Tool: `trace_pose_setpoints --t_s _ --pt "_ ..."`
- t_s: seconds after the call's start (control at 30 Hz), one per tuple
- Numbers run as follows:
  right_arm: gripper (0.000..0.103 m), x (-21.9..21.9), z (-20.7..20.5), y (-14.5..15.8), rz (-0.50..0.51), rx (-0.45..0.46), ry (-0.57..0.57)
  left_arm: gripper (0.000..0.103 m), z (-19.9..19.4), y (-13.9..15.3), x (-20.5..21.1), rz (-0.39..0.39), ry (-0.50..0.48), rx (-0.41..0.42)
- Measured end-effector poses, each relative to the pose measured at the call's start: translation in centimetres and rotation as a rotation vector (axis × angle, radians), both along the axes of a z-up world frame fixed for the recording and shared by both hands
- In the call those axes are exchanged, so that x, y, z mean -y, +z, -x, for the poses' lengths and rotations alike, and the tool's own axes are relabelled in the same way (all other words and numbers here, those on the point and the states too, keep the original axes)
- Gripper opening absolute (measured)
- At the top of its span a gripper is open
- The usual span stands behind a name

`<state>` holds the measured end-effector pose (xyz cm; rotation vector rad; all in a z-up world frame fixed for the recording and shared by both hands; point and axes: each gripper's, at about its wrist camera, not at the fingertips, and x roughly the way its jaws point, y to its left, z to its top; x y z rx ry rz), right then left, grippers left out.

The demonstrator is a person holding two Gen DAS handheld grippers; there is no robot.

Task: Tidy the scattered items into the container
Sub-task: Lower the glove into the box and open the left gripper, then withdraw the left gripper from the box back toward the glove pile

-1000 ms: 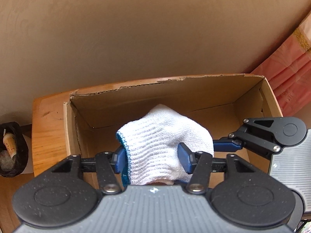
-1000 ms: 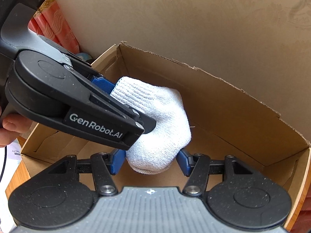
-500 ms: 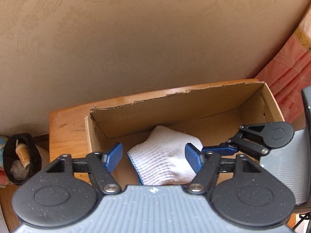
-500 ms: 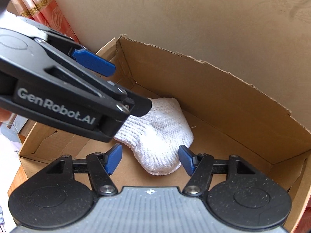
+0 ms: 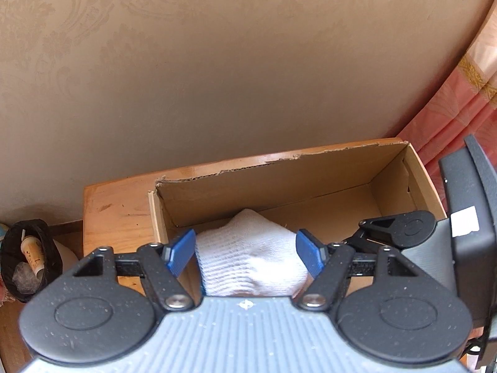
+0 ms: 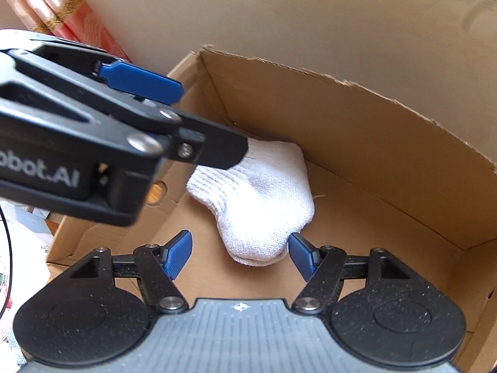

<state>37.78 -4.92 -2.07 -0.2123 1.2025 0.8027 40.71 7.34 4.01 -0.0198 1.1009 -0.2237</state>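
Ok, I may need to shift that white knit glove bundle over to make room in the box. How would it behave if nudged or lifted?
The white knit glove bundle looks soft and slumped, so it would likely flop rather than hold shape. Its ribbed knit should grip the fingers, not slip. On the flat floor of the cardboard box it probably drags or unfolds rather than rolls.

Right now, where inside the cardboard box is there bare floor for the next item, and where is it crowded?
Bare floor lies between the white glove and the box's far end wall. It is crowded at the other end, where the glove lies under the open left tongs and open right tongs.
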Motion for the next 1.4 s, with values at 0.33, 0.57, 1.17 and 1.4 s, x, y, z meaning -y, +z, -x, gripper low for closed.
trace_pose_setpoints --t_s 0.33,0.57,1.17,1.4 --pt "0.08 1.5 1.7 4.7 0.023 0.129 -0.052 0.072 2.8 1.0 0.6 -0.019 -0.015 0.031" --pt "0.089 4.8 2.7 4.0 0.09 0.256 -0.102 0.079 7.3 2.4 1.8 -0.042 -0.08 0.079" --pt "0.097 12.4 14.0 9.3 0.081 0.319 -0.115 0.085 20.4 2.7 5.3 -0.107 -0.244 0.12" --pt "0.097 13.2 17.2 7.3 0.06 0.264 -0.121 0.086 24.2 -0.7 5.5 -0.124 -0.286 0.064"
